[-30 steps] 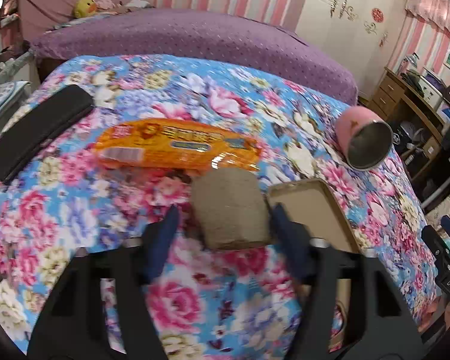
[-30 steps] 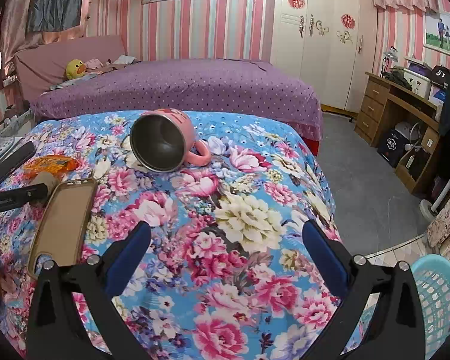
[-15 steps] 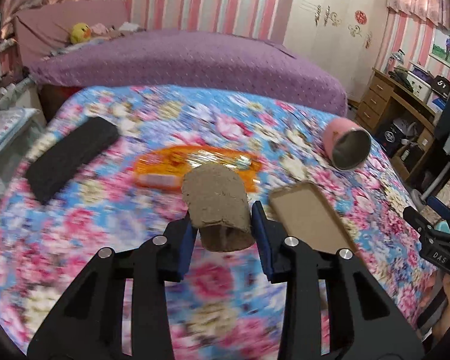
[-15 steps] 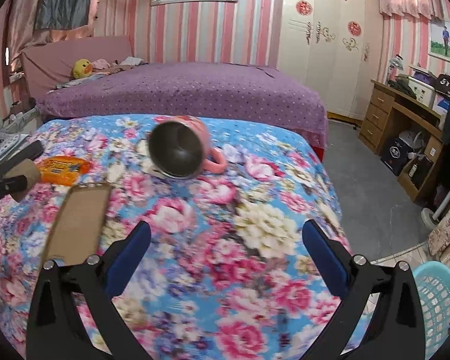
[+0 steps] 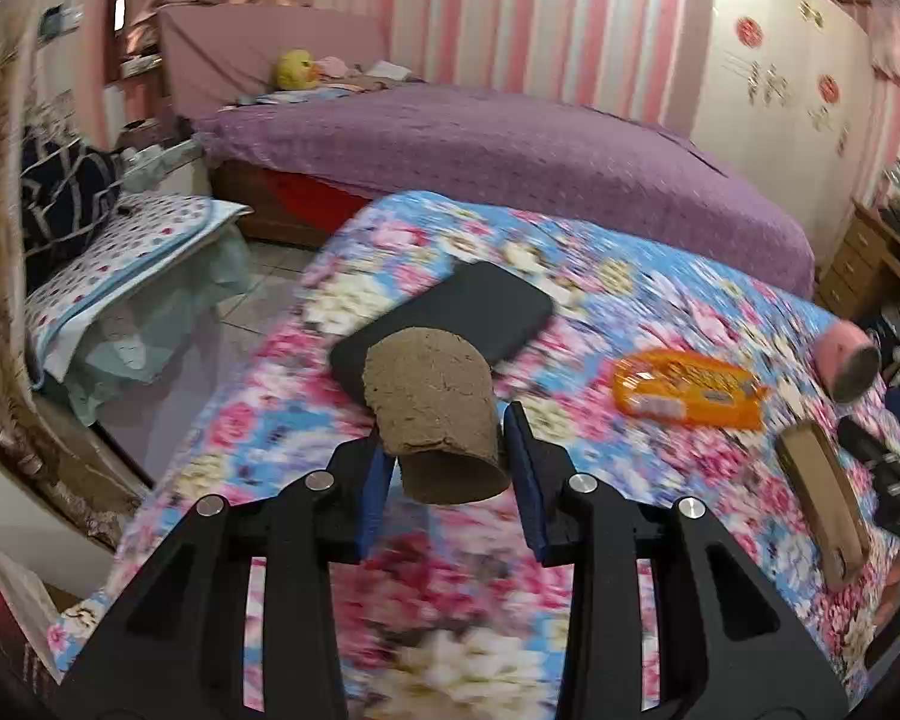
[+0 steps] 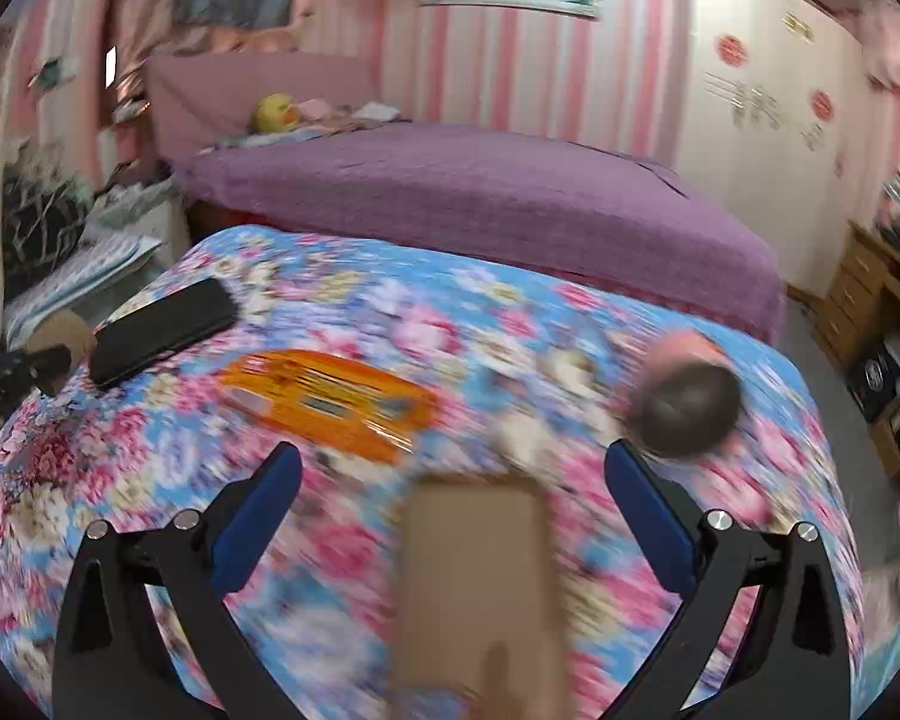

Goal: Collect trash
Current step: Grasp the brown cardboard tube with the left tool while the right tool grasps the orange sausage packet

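Observation:
My left gripper (image 5: 447,456) is shut on a brown cardboard tube (image 5: 432,402), which hangs above the flowered bedspread (image 5: 450,588). The tube (image 6: 66,330) and the left gripper show at the left edge of the right wrist view. An orange snack wrapper (image 5: 687,387) lies to the right of the tube. My right gripper (image 6: 450,474) stands open above the bedspread, with a flat brown cardboard piece (image 6: 480,576) lying below, between its fingers, untouched. The orange wrapper (image 6: 327,399) lies ahead and to the left.
A black flat case (image 5: 450,315) lies beyond the tube, also seen as the case (image 6: 162,327) at left. A pink mug (image 6: 687,399) lies on its side at right. A purple bed (image 5: 510,150) stands behind. A low stand with a dotted cloth (image 5: 120,258) is at left.
The left gripper closed on the tube, lifted it and swung left with it. The right gripper swung left, from the mug to over the cardboard piece and wrapper.

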